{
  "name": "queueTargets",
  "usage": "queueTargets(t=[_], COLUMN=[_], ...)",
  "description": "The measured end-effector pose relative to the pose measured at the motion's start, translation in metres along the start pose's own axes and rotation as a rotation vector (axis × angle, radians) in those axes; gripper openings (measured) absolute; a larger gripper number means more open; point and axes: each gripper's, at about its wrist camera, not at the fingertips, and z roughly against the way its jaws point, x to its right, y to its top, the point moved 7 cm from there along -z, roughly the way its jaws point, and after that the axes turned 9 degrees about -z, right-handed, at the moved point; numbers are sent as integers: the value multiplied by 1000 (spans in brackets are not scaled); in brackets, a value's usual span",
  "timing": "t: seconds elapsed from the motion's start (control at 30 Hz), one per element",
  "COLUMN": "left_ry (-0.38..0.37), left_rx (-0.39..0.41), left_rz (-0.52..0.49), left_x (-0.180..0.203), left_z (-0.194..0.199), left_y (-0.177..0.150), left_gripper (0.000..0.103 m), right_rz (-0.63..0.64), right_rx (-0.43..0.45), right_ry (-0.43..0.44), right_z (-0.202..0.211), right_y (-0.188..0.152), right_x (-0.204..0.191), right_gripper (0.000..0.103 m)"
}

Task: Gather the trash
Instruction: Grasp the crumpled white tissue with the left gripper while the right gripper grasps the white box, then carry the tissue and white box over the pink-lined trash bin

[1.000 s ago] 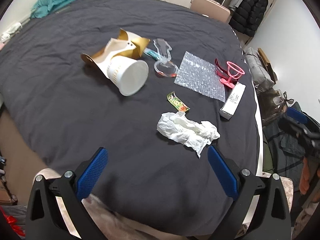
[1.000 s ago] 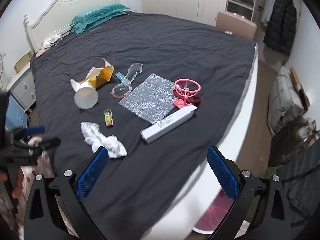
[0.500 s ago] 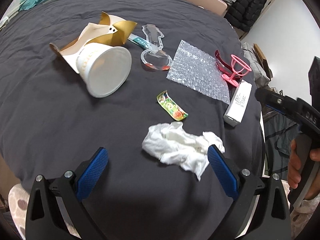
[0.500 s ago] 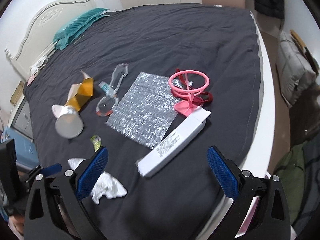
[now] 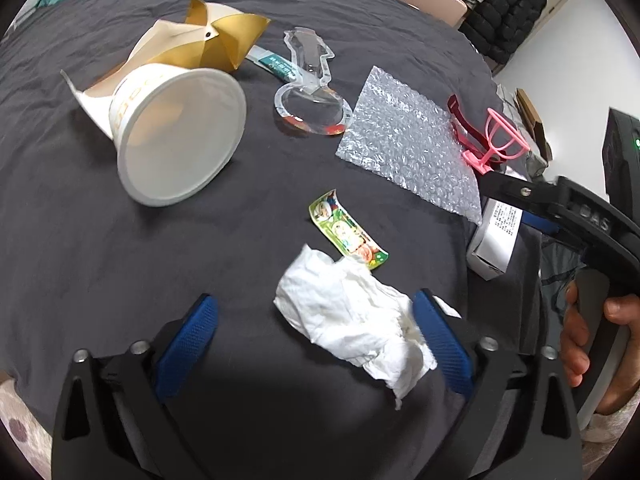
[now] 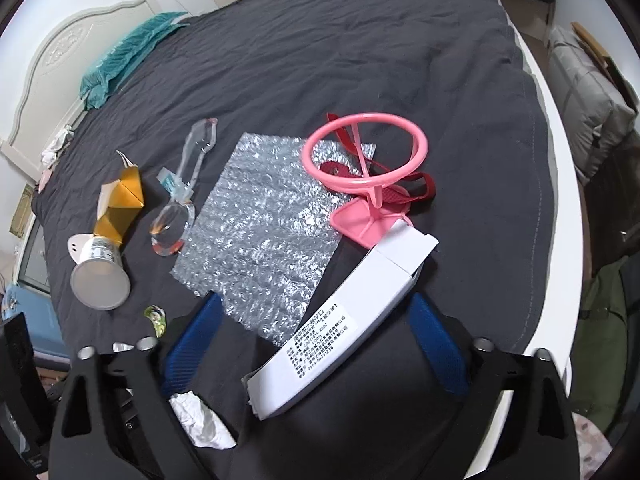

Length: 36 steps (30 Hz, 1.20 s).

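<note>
Looking down at a dark bedspread (image 5: 100,260), I hold my left gripper (image 5: 316,316) over a crumpled white tissue (image 5: 352,320); its jaws are closing but wide, gripping nothing, the tissue lying between them against the pad at three o'clock. My right gripper (image 6: 316,316) is closing around a long white box (image 6: 340,320), its pads apart from it. A sheet of bubble wrap (image 6: 260,232) lies at eleven o'clock from the box, a pink plastic stand (image 6: 368,172) at twelve, a tipped paper cup (image 5: 176,136) far toward ten.
</note>
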Motion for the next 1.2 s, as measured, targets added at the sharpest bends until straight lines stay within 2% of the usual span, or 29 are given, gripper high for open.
queueTargets(t=[0.03,0.17,0.3,0.33,0.47,0.8,0.9,1.2], left_ry=[10,30,-29,-35,-51,-87,-113,-94], left_rx=[1,6,-1,-5,-6,-5,9,62], left_rz=[-11,-20,6,11,6,11,23,-16], left_x=[0,-3,-1,-1,3,7,9,21], left_z=[0,1,1,1,3,15,21,53], left_y=[0,0,-2,-2,-5,-11,-12,-14], left_gripper=[87,64,44,44,30,15,14,14], right_rz=[6,13,-20,-28,-55,-62,-61,-59], right_rx=[-1,-10,-36,-45,-59,-39,-26,6], right_ry=[-6,-9,33,44,72,142,155,193], right_z=[-1,-2,-2,-3,-2,22,32,67], right_y=[-1,-5,-13,-15,-21,-31,-34,-53], right_x=[0,-1,0,0,-1,-12,-14,-15], right_gripper=[74,64,41,37,30,20,19,19])
